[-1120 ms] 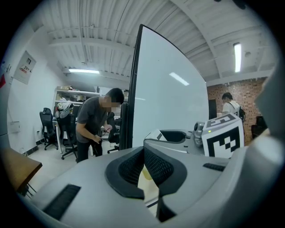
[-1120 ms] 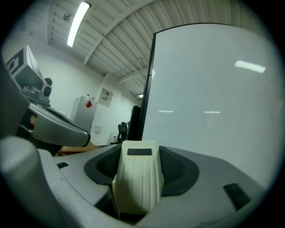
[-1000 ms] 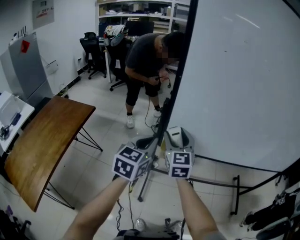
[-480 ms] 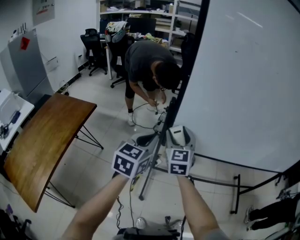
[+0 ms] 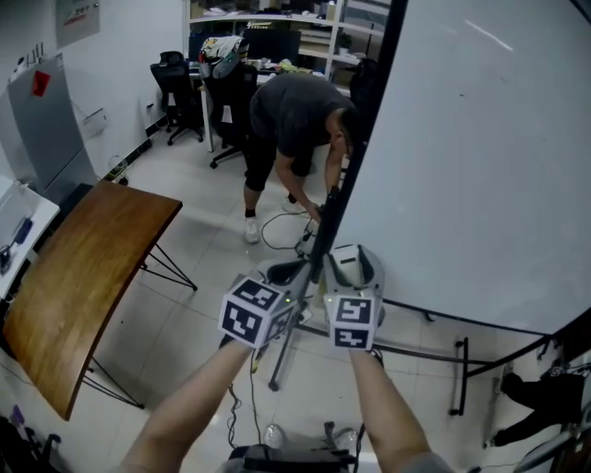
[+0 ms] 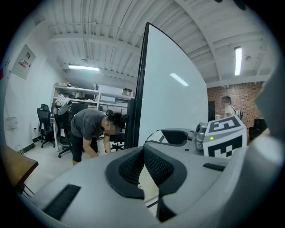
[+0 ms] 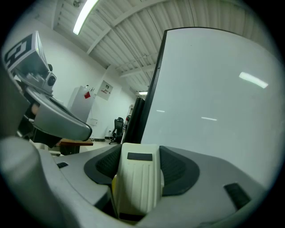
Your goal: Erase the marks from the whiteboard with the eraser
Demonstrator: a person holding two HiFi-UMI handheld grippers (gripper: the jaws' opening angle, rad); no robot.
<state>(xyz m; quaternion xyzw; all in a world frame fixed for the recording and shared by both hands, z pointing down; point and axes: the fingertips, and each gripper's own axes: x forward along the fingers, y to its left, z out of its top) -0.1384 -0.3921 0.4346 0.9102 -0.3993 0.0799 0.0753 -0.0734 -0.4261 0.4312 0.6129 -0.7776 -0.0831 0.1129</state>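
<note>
Right gripper view, jaws: my right gripper (image 7: 139,156) pinches one cream eraser (image 7: 136,182), ribbed side up, with a dark pad against each flank.
Left gripper view, jaws: my left gripper (image 6: 143,151) has its two dark pads pressed together at the tips, with nothing between them.
Marker cubes: two, one per gripper, side by side in the head view, left (image 5: 251,317) and right (image 5: 353,322).
Forearms: two, both bare, running up from the bottom edge to the cubes, left (image 5: 199,397) and right (image 5: 383,406).
Eraser and board: the eraser points at the white surface. I cannot tell whether it touches.
Whiteboard: one (image 5: 480,157), upright, filling the right half of the head view. Its black edge post (image 5: 362,139) rises just beyond my grippers.
Stand: black floor bars (image 5: 434,360) run under the board.
Wooden table: one (image 5: 83,277), its top tilted, to my left on thin black legs.
Person: one (image 5: 291,120), bent over beside the board's far edge, hands low near a cable (image 5: 277,224) on the floor.
Office chairs: two, black, behind the person, one (image 5: 175,92) near the wall and one (image 5: 226,106) beside it.
Shelving: one unit (image 5: 268,18) along the back.
</note>
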